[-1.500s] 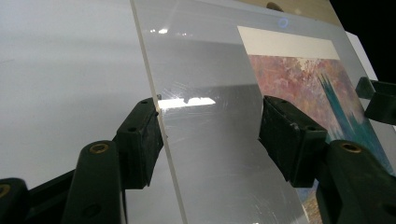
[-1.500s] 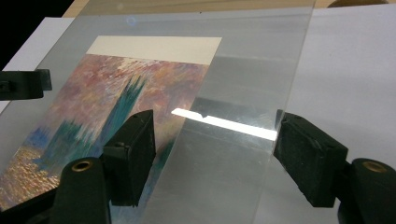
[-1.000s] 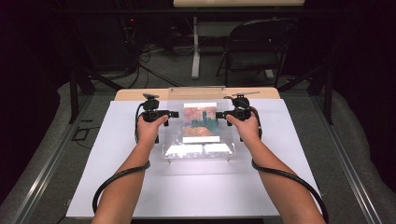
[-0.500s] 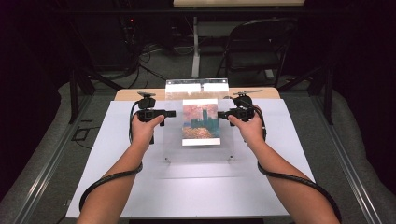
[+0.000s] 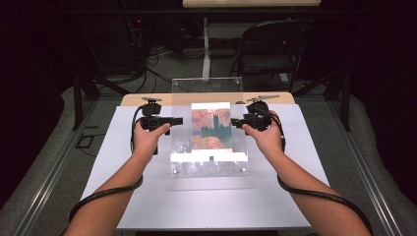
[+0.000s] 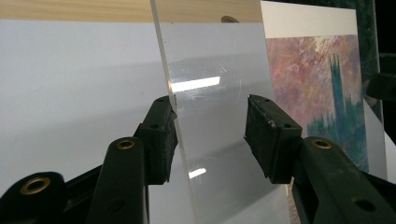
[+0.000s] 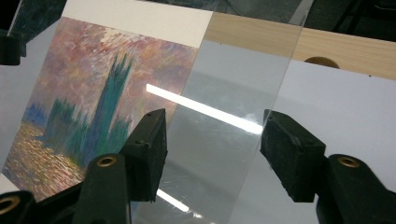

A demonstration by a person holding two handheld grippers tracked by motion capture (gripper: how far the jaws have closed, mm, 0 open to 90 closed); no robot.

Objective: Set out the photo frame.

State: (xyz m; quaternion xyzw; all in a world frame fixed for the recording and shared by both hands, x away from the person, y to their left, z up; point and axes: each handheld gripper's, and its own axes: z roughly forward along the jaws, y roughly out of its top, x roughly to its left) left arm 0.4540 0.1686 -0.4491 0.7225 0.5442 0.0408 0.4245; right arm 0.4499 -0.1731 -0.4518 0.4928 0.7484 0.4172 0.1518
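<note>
The clear plastic sheet (image 5: 209,142) is the main thing here: a flat, stiff, see-through rectangle, tilted up with its far edge raised above the bench (image 5: 123,196) and its near edge low, close to the bench top. It's glossy, catching bright strips of light, and up close you can see fine scratches on it (image 6: 215,107). Small round fittings sit near its lower corners.

Behind it, seen through the plastic, is a print (image 5: 211,129) of a painting: brushy pink and orange sky, blue-green tower, wide white border, matte paper look (image 7: 93,107).

The left tool (image 5: 172,121) has the sheet's left edge between its blocky black jaws, which stand apart; one pad sits right at the edge, though I can't tell if it actually touches (image 6: 212,135). The right tool (image 5: 237,122) is the same story on the right edge, jaws spread with the edge running between them (image 7: 212,149).

The bench is covered in smooth white, with a pale wood strip along the far side.
</note>
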